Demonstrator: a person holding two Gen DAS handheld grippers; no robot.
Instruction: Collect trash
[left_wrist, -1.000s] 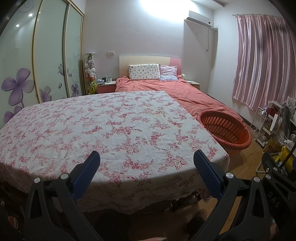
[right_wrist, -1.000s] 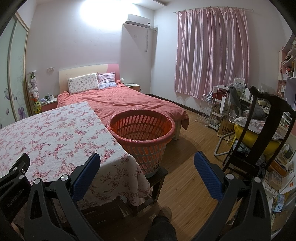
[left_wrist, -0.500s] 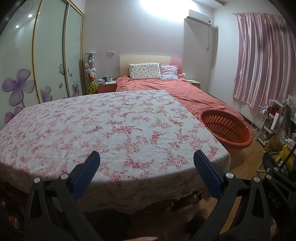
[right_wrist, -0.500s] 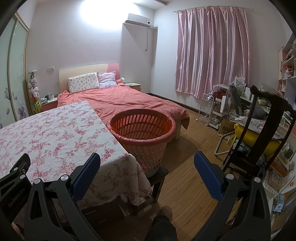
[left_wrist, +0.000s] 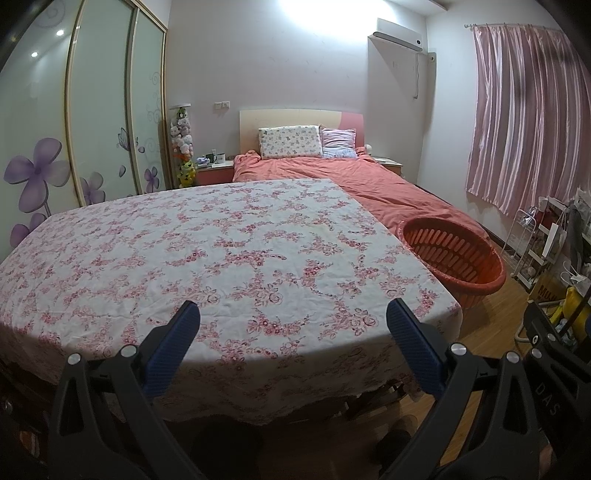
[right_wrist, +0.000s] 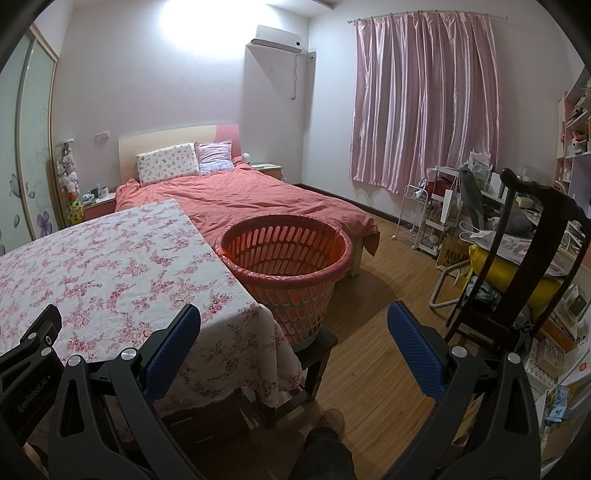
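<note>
Left gripper (left_wrist: 291, 325) spread wide, empty, over floral tablecloth (left_wrist: 207, 251). Right gripper (right_wrist: 293, 326) likewise. Orange basket (right_wrist: 284, 254) on stool by table corner; dark chair (right_wrist: 524, 258) right; bare floor (right_wrist: 373, 317) between.

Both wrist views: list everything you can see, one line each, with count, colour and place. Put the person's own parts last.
table: one, white cloth with pink flowers, nearest, nothing on it
basket: one, orange, lined with a pink bag, on a dark stool at the table's right end
bed: one, salmon cover, behind the table
pillows: two, one floral, one pink, at the headboard
curtain: one, pink, shut, far right wall
air conditioner: one, white, high on the wall
wardrobe: one, frosted doors with purple flowers, left
chair: one, dark wood, yellow cushion, right
wire rack: one, white, below the curtain
left gripper: one, black with blue pads, open
right gripper: one, black with blue pads, open
shoe: one, brown, on the floor
</note>
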